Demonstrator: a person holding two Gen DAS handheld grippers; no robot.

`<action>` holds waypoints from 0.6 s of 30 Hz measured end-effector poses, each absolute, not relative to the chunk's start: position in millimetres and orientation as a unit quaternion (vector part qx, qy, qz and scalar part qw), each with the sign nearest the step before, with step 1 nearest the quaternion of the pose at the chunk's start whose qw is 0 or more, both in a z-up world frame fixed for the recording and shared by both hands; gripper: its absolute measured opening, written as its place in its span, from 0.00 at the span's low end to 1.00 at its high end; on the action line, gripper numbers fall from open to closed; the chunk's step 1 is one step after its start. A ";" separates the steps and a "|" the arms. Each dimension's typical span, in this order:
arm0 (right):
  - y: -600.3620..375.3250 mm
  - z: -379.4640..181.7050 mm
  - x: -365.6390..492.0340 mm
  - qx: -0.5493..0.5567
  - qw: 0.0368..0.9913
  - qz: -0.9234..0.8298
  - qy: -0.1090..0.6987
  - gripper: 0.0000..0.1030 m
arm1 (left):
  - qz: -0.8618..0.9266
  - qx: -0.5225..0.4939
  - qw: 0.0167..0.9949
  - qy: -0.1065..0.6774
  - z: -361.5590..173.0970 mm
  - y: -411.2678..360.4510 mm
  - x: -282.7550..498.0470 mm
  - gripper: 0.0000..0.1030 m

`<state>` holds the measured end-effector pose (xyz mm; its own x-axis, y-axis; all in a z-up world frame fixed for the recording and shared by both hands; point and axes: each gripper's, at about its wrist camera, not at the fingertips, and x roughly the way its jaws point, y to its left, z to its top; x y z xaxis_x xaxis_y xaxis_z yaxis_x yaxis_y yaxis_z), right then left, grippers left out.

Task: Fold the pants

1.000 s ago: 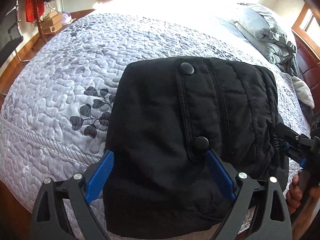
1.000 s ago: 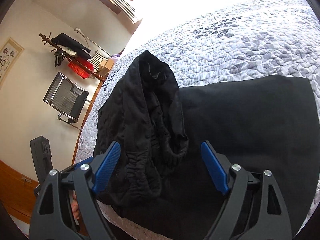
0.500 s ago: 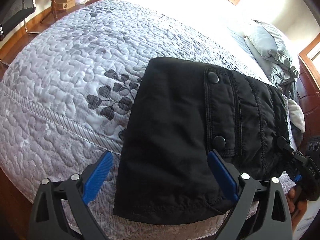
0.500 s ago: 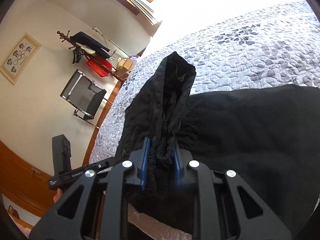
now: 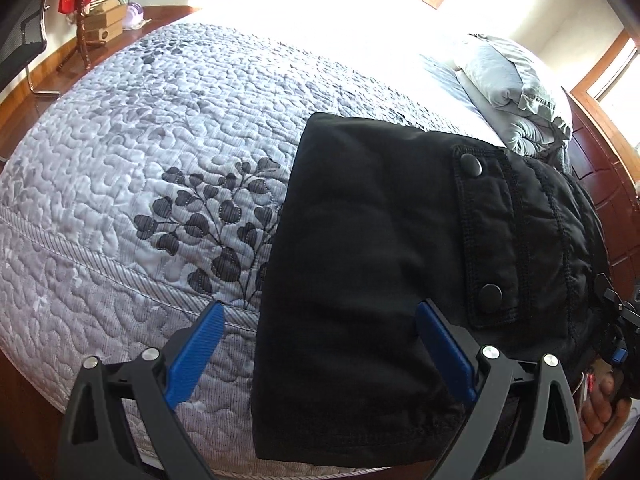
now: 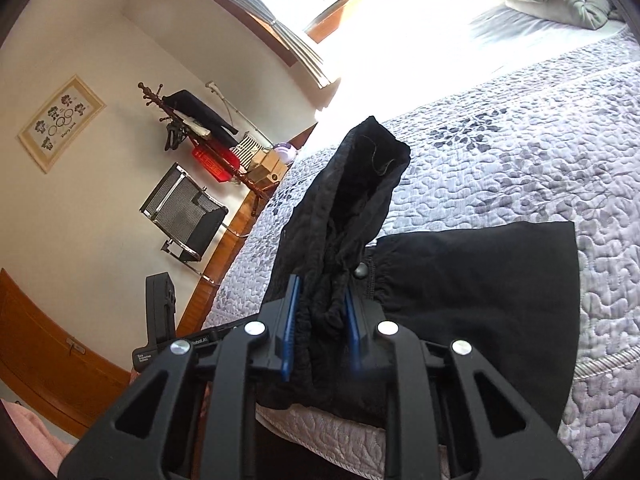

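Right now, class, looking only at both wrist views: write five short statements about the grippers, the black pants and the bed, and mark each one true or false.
1. The right gripper is clamped on bunched fabric of the black pants. True.
2. The left gripper is shut. False: its jaws stand wide open.
3. The pants lie on a grey quilted bedspread. True.
4. Two round black snap buttons show on the pants. True.
5. The pants are blue denim. False: black fabric.
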<state>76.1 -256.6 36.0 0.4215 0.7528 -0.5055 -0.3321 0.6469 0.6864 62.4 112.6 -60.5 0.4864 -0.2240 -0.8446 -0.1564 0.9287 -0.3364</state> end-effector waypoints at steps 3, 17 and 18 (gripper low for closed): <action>-272.2 22.1 76.2 0.251 0.809 0.310 0.431 0.19 | -0.026 -0.179 0.842 0.508 -59.0 102.4 64.6 0.94; -325.3 -69.2 72.6 0.269 0.795 0.204 0.504 0.24 | -0.051 -0.132 0.838 0.527 -69.8 55.5 70.2 0.94; -325.7 -71.7 72.6 0.270 0.794 0.204 0.506 0.26 | -0.051 -0.128 0.838 0.528 -70.4 53.5 70.0 0.94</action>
<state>72.6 -325.7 -71.7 0.4048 0.5961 -0.6934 -0.0505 0.7717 0.6340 70.0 53.5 -70.4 0.4371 -0.2196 -0.8722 -0.0501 0.9623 -0.2674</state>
